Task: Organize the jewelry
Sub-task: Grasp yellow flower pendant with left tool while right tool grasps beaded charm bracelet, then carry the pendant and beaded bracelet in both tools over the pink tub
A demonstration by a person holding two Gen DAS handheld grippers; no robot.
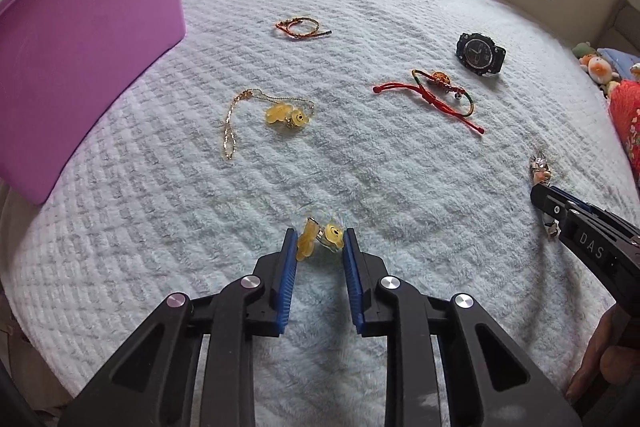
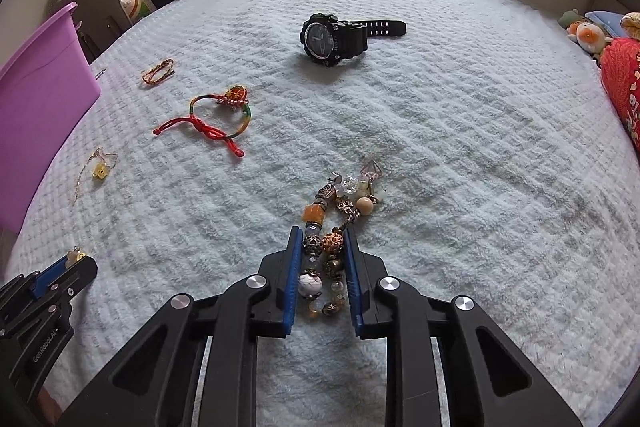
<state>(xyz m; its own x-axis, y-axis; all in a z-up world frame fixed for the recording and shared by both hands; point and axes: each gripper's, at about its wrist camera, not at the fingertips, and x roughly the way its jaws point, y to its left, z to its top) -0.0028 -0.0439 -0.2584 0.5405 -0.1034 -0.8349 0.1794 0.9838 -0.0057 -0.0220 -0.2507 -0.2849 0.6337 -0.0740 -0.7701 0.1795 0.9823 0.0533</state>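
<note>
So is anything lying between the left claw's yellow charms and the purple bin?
Partly: the gold chain necklace lies on the blanket between the yellow charms and the purple bin. Carrying them above it avoids it.

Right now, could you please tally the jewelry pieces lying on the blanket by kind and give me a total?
Black digital wristwatch: 1
Woven cord bracelets, the red knotted one and the small thin one: 2
Yellow smiley-charm pieces, on a gold chain and between the left tool's fingers: 2
Mixed-bead charm bracelet between the right tool's fingers: 1
Total: 6
</note>
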